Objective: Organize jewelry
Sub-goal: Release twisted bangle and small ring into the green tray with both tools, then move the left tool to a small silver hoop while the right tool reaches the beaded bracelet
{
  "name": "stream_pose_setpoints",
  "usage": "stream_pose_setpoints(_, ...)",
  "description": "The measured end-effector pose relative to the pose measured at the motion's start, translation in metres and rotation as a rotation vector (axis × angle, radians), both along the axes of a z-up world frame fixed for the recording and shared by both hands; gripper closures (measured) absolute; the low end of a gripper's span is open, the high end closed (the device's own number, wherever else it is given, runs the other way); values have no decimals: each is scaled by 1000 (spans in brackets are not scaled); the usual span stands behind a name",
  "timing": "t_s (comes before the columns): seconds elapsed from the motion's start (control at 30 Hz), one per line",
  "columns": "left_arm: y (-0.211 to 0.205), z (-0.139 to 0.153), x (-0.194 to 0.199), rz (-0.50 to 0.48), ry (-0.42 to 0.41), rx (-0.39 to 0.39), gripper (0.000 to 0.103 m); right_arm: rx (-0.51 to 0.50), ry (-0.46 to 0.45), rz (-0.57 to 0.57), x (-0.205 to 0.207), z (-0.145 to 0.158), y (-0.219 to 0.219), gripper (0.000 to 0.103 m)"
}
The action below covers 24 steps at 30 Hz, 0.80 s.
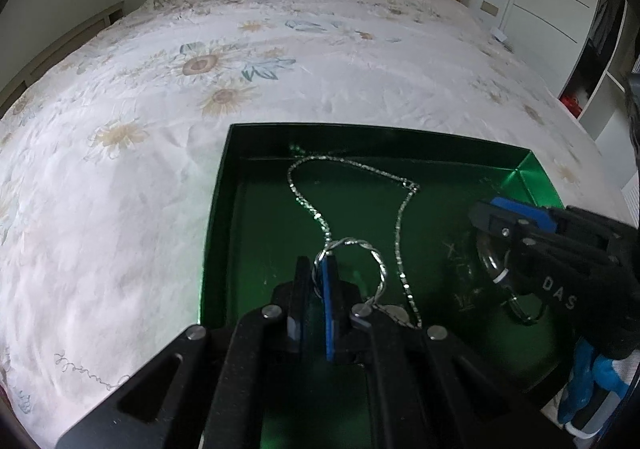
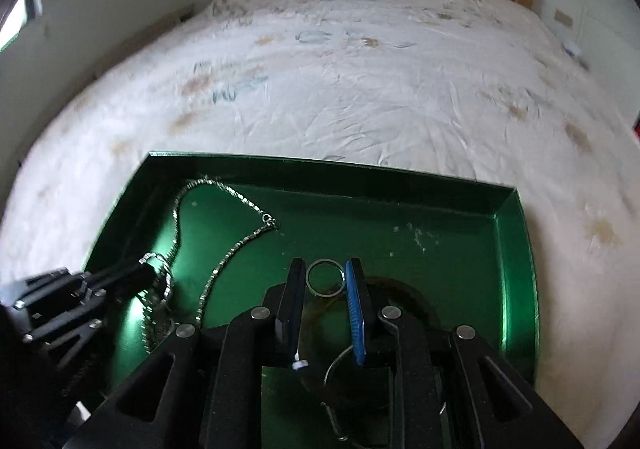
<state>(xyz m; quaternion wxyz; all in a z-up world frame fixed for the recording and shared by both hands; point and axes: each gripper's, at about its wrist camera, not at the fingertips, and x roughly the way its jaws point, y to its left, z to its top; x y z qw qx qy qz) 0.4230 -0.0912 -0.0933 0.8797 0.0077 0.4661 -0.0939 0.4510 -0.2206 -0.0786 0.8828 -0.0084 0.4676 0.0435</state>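
Jewelry sits inside or over the green tray (image 1: 224, 185) on the bed (image 1: 160, 129). Nearest, over the tray's near-left part, the left gripper (image 1: 316, 273) is pinched tight on a twisted bangle (image 1: 360, 249). Over its near-right part, the right gripper (image 2: 326, 277) clasps a ring (image 2: 325, 277) narrowly, probably to set it down there. Farther in, a chain necklace (image 1: 400, 217) trails to the tray's far-left corner.

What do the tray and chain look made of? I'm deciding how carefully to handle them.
Tray: glossy green, probably metal or foil-coated card; its walls mirror light. Chain: silvery metal by its look, with small glinting links. Neither material is certain from looks alone.
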Motion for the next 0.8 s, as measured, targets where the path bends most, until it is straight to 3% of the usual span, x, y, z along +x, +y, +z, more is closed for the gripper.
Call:
stream_pose_setpoints(0.07, 3, 0, 1, 6, -1, -12, 95, -50, 1, 2, 0, 0, 2, 78)
stream_pose_setpoints(0.13, 5, 1, -1, 5, -4, -13, 92, -44, 1, -8, -2, 0, -2, 63)
stream_pose_setpoints(0.17, 6, 3, -2, 3, -9, -8, 83, -28, -2, -10, -4, 1, -4, 57)
stream_pose_setpoints(0.27, 8, 16, -13, -13, -50, -8, 68, 39, -36, -32, -18, 11, -14, 55)
stream_pose_setpoints(0.57, 47, 96, -91, -59, -209, -66, 68, 101, -184, -22, -117, 79, -30, 53)
stream_pose_setpoints(0.8, 80, 132, -167, -74, -249, -36, 67, 142, -270, 9, -220, 118, -41, 51)
